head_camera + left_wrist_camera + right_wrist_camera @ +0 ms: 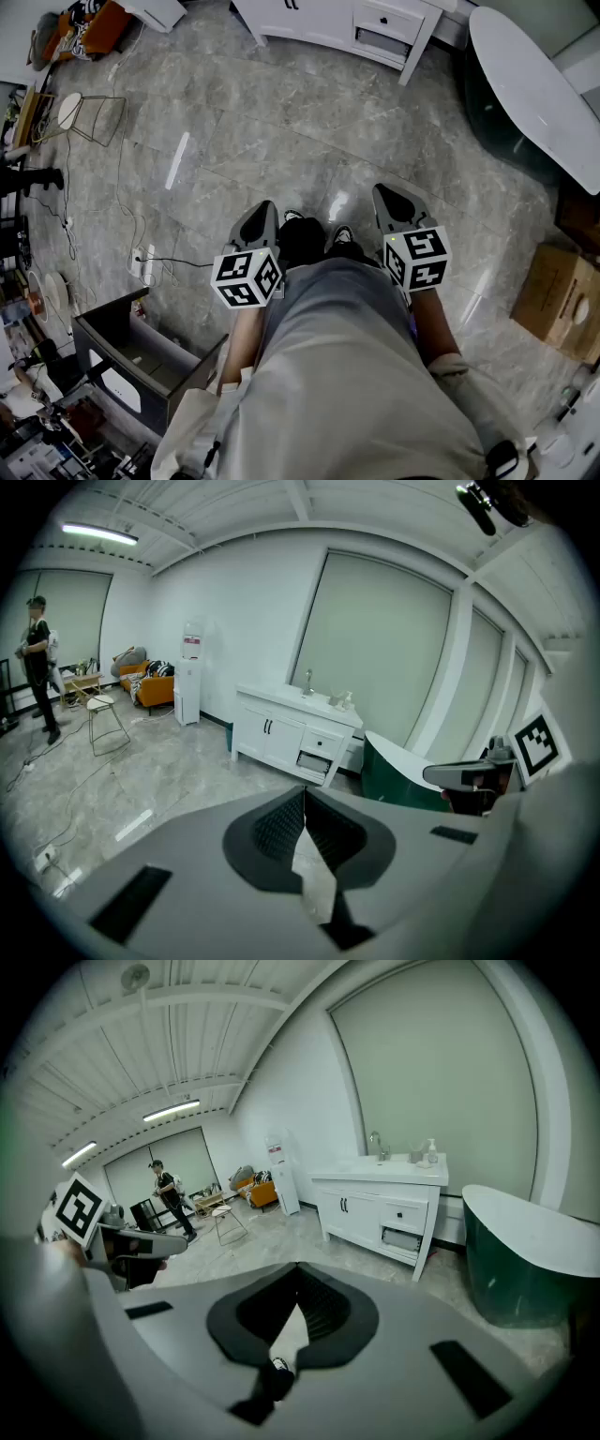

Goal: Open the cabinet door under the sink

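Left tool [304,801] ribbed jaws closed, empty | right tool [298,1274] closed, empty | white boxy cabinet [361,1218] well apart

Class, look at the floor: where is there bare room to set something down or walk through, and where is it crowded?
Free: the wide marble floor between the white sink cabinet, the bathtub and the person's feet. Crowded: the left side, with the wire stool, power strip and grey bin; a cardboard box sits right.
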The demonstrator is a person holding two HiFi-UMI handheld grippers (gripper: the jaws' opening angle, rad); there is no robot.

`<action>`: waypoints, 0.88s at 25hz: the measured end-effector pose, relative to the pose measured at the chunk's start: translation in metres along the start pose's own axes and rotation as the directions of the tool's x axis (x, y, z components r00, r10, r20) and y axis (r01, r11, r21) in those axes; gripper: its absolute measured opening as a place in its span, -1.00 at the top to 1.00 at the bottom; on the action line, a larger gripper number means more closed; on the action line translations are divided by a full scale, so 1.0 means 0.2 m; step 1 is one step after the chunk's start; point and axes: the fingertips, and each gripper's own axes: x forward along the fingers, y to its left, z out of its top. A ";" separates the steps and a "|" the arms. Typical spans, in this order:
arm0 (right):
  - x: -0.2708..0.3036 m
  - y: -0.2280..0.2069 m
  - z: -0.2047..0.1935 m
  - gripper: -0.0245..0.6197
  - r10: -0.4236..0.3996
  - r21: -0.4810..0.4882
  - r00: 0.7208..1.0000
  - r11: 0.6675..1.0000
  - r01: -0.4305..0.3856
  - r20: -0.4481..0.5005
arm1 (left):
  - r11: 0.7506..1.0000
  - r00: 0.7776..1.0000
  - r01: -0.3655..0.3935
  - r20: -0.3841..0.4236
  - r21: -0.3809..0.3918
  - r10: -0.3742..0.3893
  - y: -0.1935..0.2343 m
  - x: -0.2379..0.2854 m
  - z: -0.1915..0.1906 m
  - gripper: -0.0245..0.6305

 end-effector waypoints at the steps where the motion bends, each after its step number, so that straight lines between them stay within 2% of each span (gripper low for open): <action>1: -0.01 -0.01 -0.01 0.90 -0.001 0.002 1.000 1.000 0.001 -0.001 | 1.000 1.000 -0.001 0.003 -0.003 0.001 -0.01 0.00 0.00 0.93; 7: -0.02 -0.06 -0.09 0.90 -0.030 -0.012 0.998 0.999 0.030 -0.051 | 0.999 1.000 0.000 0.006 -0.042 0.001 -0.02 -0.01 -0.04 0.93; 11: -0.02 -0.09 -0.09 0.90 -0.055 0.040 0.998 0.998 0.057 -0.036 | 0.995 1.000 0.012 0.015 -0.095 -0.011 0.00 -0.01 -0.05 0.93; 16: 0.00 0.01 -0.01 0.90 0.128 0.136 0.992 0.982 -0.129 0.021 | 0.992 1.000 0.017 0.018 -0.124 -0.015 0.04 0.03 -0.02 0.93; 22: 0.13 -0.05 0.10 0.90 0.059 0.086 0.998 0.994 -0.062 0.037 | 0.993 0.999 0.013 0.036 -0.119 -0.009 0.12 0.14 0.10 0.93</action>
